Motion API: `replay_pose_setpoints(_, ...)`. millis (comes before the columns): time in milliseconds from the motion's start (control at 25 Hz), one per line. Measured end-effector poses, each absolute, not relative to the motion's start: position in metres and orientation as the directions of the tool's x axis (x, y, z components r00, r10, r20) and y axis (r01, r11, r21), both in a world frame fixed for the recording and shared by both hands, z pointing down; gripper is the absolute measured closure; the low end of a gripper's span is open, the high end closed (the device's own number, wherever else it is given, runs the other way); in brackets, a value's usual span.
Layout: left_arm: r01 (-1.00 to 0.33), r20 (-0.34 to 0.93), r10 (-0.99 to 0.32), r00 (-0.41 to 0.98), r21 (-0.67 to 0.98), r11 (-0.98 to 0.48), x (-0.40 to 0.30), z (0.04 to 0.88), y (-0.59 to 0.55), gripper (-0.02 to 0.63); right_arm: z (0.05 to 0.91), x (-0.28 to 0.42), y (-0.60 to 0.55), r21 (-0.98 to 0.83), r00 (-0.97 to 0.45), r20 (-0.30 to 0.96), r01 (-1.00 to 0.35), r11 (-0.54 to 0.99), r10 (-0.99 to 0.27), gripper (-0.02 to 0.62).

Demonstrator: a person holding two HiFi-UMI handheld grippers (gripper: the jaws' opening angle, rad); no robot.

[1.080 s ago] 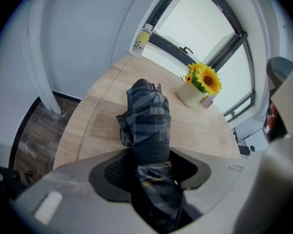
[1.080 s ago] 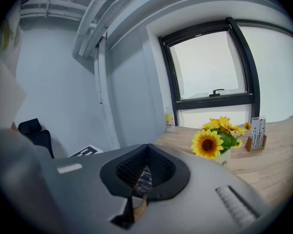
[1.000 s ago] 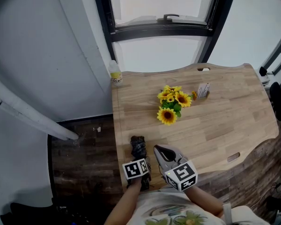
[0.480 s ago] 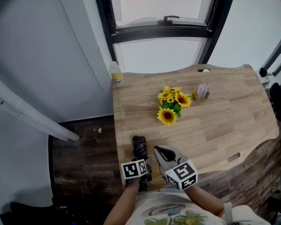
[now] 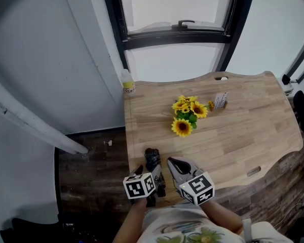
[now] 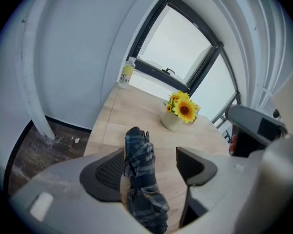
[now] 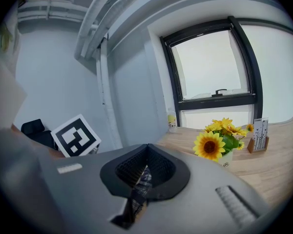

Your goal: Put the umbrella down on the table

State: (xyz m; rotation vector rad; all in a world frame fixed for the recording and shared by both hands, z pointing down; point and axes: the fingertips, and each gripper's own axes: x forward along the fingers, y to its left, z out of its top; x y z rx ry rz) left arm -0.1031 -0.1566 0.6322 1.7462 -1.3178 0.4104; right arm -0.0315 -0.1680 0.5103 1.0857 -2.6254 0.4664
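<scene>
The umbrella (image 5: 152, 160) lay on the table (image 5: 243, 130) at its near left edge, between the spread jaws of the left gripper (image 6: 151, 160). Its cloth ran into the slit of the closed jaws of the right gripper (image 7: 146, 172), just to the right. Farther back, the sunflowers (image 5: 186, 114) stood mid-table, with a card holder (image 5: 221, 100) right of them, a bottle (image 5: 127, 82) at the far left corner, and the window (image 5: 177, 4) behind.

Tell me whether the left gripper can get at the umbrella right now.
Likely yes: the left gripper stands open with the umbrella lying between its jaws on the table, nothing blocking it.
</scene>
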Motion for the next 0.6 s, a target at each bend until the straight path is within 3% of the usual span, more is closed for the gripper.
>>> replay_pose_setpoints(120, -0.905, 0.668, -0.652, 0.359, 0.420, -0.067, -0.109, 0.610, -0.162, 0.271, 0.507, -0.031, -0.168, -0.187, -0.684, 0.351, -0.720, 0.668, -0.639, 0.596)
replay_pose_setpoints(600, -0.953, 0.548, -0.792, 0.267, 0.270, -0.134, -0.123, 0.546, -0.162, 0.593, 0.490, -0.032, -0.165, -0.167, -0.685, 0.327, -0.720, 0.674, -0.651, 0.597)
